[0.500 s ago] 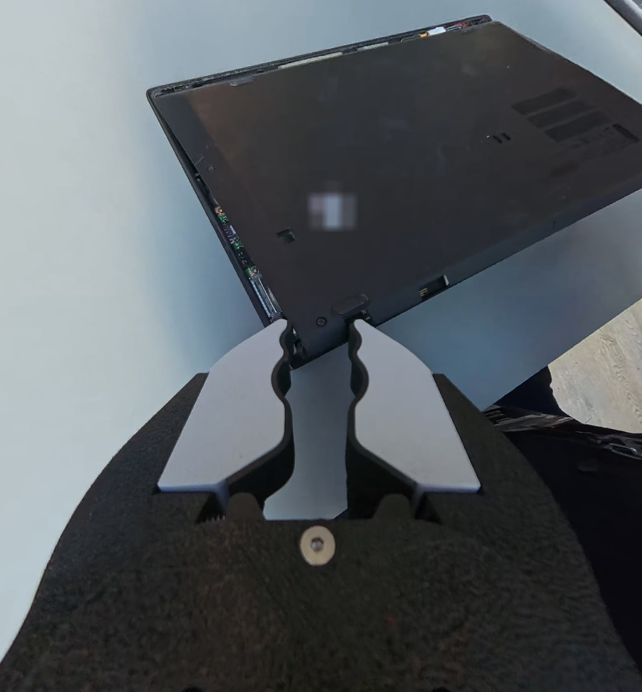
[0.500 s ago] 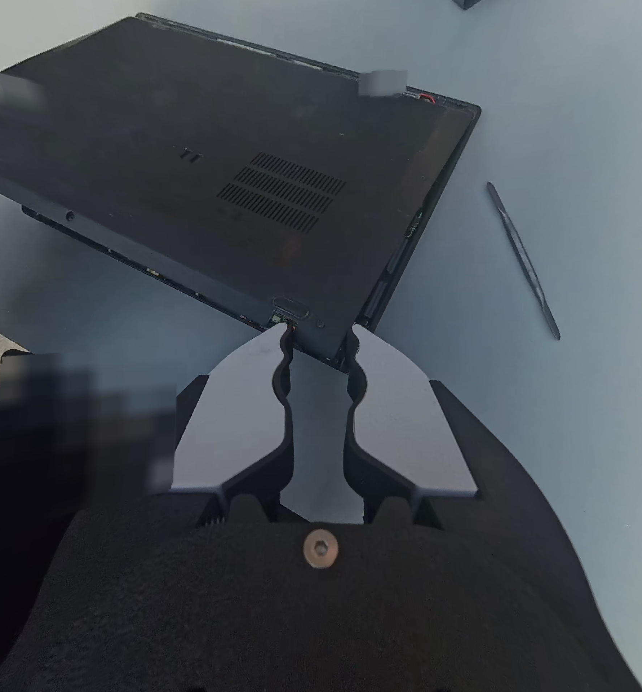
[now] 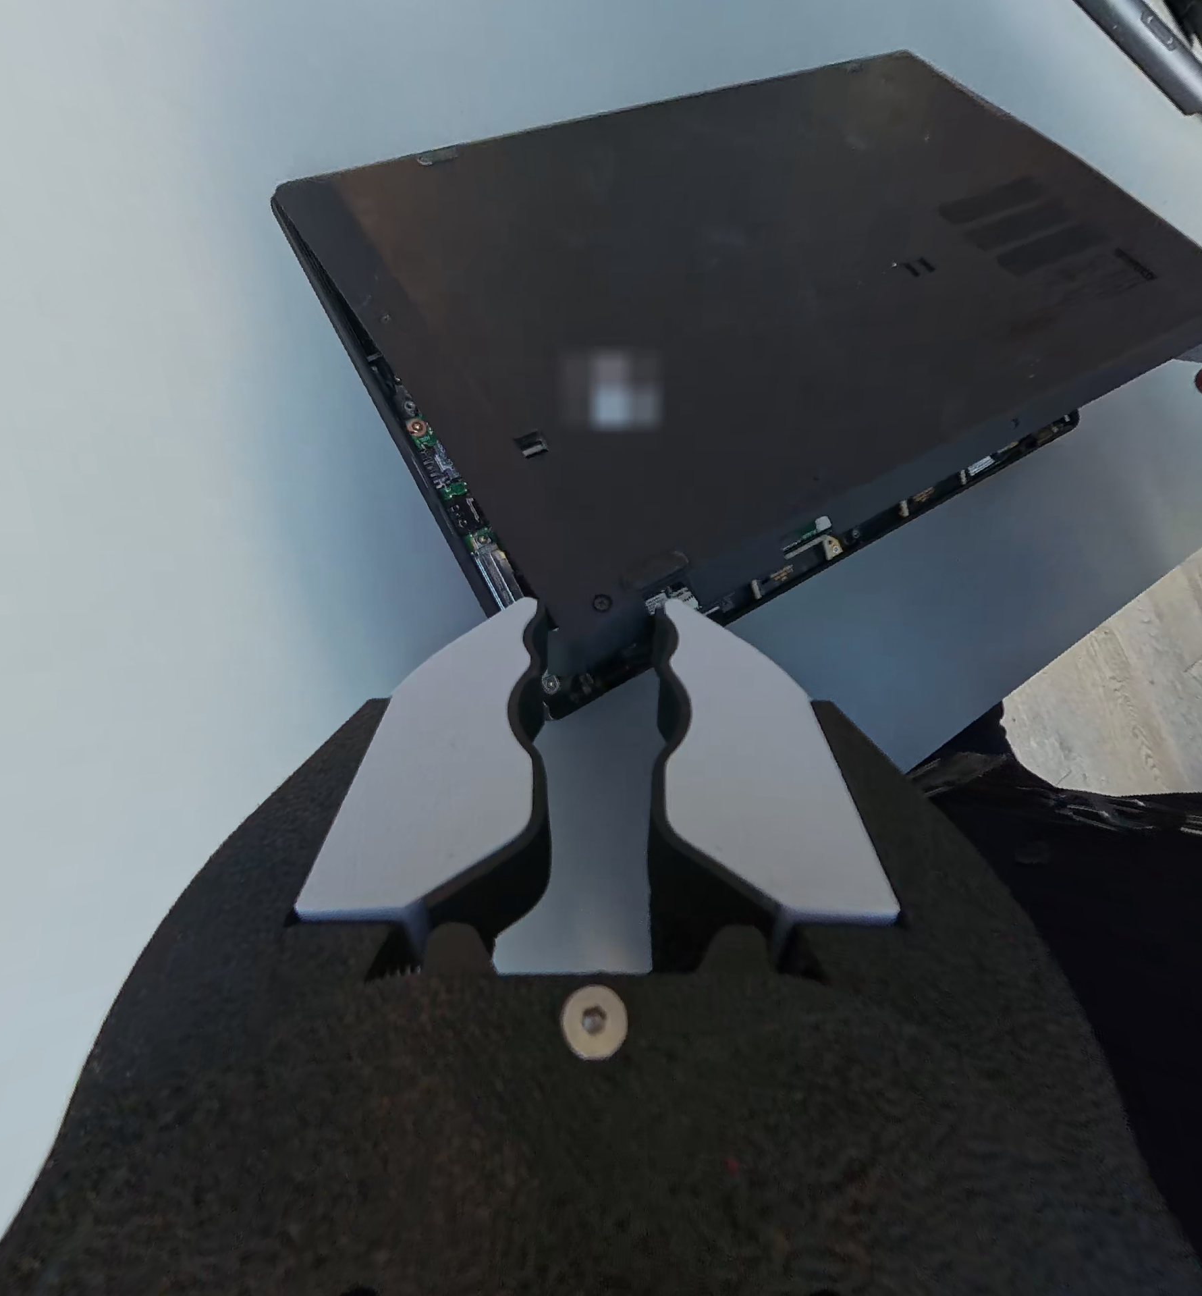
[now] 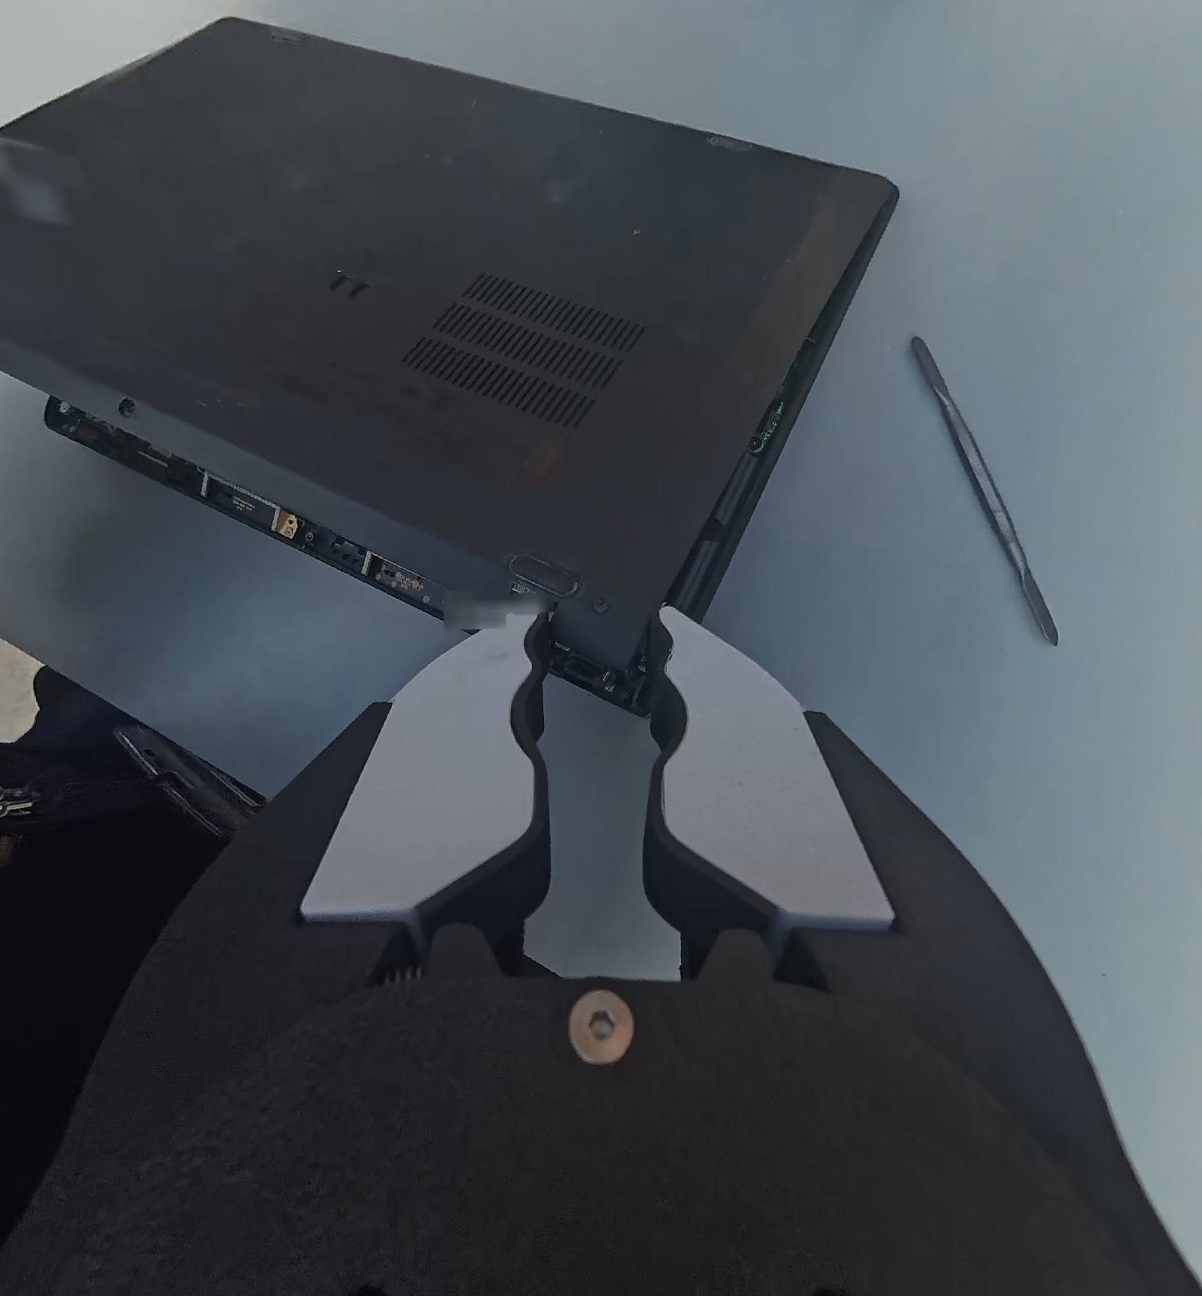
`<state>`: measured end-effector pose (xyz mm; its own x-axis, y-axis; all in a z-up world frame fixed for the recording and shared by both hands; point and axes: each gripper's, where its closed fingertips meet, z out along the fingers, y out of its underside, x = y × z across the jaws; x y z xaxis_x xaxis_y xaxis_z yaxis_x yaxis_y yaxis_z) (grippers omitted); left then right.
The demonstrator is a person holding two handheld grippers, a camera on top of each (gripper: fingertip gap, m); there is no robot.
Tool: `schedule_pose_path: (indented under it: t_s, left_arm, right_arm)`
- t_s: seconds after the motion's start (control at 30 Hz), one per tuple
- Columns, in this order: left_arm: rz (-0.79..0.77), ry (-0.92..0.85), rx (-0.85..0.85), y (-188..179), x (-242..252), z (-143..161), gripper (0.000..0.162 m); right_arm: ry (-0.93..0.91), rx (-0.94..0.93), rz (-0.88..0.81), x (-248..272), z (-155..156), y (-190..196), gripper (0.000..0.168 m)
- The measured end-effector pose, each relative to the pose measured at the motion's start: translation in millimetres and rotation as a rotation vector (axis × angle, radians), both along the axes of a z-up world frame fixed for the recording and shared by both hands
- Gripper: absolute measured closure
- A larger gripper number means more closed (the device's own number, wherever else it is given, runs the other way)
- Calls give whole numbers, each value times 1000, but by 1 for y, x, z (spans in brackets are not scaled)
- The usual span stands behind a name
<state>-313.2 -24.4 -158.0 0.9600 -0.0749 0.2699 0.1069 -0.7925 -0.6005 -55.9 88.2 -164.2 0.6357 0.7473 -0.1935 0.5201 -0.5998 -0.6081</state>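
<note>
A black laptop lies upside down on a pale table (image 3: 128,421). Its black bottom cover (image 3: 759,336), with vent slots, is tilted up at the near edge. Circuit boards of the laptop base (image 3: 864,519) show in the gap beneath. My left gripper (image 3: 598,617) is shut on the cover's near left corner. In the right wrist view my right gripper (image 4: 598,624) is shut on the near right corner of the same cover (image 4: 373,315), above the exposed base (image 4: 247,498). The cover's far edge still rests on the laptop.
A thin dark pry tool (image 4: 983,484) lies on the table to the right of the laptop. A grey screwdriver (image 3: 1173,63) lies beyond the far right corner. The table's near edge and a wooden floor (image 3: 1110,666) are at the right of the left wrist view. One gripper's finger ends stand about 30 centimetres off the other's. The grey screwdriver (image 3: 1173,63) is closer to my right gripper, around 25 centimetres from its tips; the left tips are 55 centimetres off.
Both grippers have raised the near edge of the cover. The gap is wider, and more of the boards inside shows along the front and sides.
</note>
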Motion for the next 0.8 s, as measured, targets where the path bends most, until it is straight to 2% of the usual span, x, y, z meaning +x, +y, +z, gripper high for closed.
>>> schedule_pose_path:
  t_s: [0.47, 0.8]
  left_arm:
    - [18, -108, -46, -3, 5, -1, 135]
    - [25, -118, -50, -2, 4, -1, 135]
  right_arm:
    - [-29, -33, 10, 3, 2, -1, 142]
    - [-10, -39, 4, 2, 1, 1, 142]
